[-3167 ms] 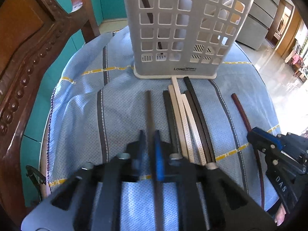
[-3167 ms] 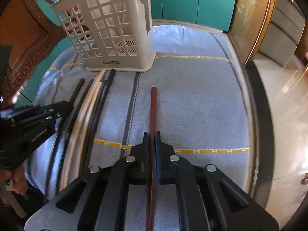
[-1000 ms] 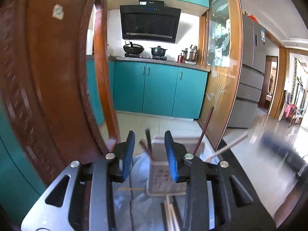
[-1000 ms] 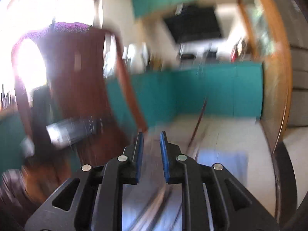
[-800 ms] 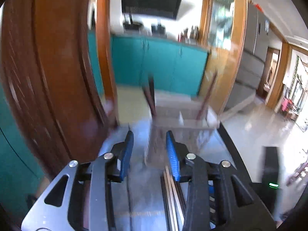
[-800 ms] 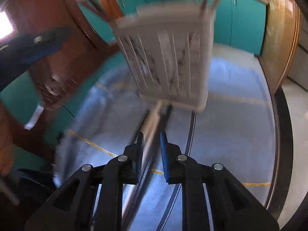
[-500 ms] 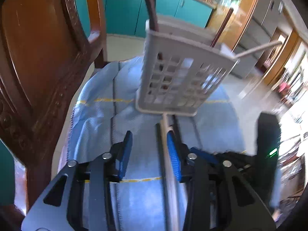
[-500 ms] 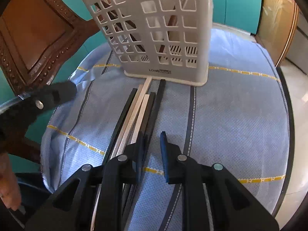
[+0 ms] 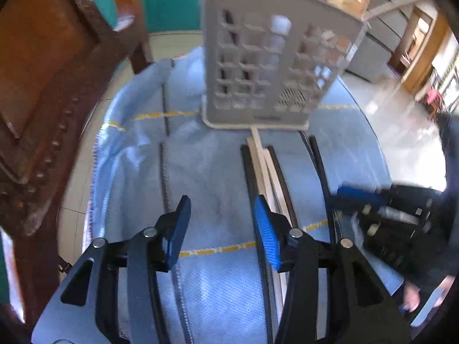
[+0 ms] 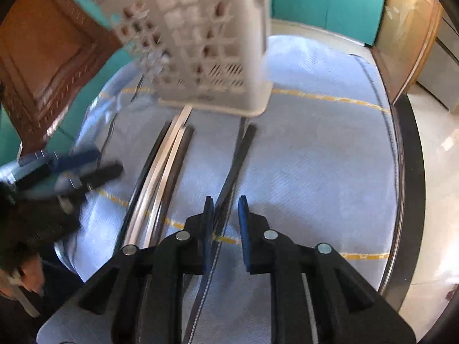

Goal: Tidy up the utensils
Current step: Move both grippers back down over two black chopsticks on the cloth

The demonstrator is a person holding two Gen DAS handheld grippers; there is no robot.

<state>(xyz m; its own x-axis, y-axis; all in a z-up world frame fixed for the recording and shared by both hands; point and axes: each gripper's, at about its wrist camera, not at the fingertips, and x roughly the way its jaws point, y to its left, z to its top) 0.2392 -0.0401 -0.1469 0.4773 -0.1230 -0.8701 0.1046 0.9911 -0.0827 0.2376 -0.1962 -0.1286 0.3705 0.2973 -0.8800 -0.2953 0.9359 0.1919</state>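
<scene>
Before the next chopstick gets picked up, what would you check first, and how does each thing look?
1. Left gripper open and empty: ok.
2. Right gripper open and empty: ok.
3. Chopsticks left on the cloth: ok, several.
4. Basket upright: ok.
5. Right gripper lined up over the lone dark chopstick: ok, roughly.
6. Room in the basket: cannot tell, blurred.

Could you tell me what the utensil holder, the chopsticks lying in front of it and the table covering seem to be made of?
The utensil holder looks like matte, pale grey moulded plastic, given its grid of square cut-outs. The pale chopsticks look like bare wood or bamboo; the black chopsticks could be lacquered wood or plastic, as blur hides the surface. The blue tablecloth looks like woven fabric: it shows fine texture and wrinkles.
</scene>
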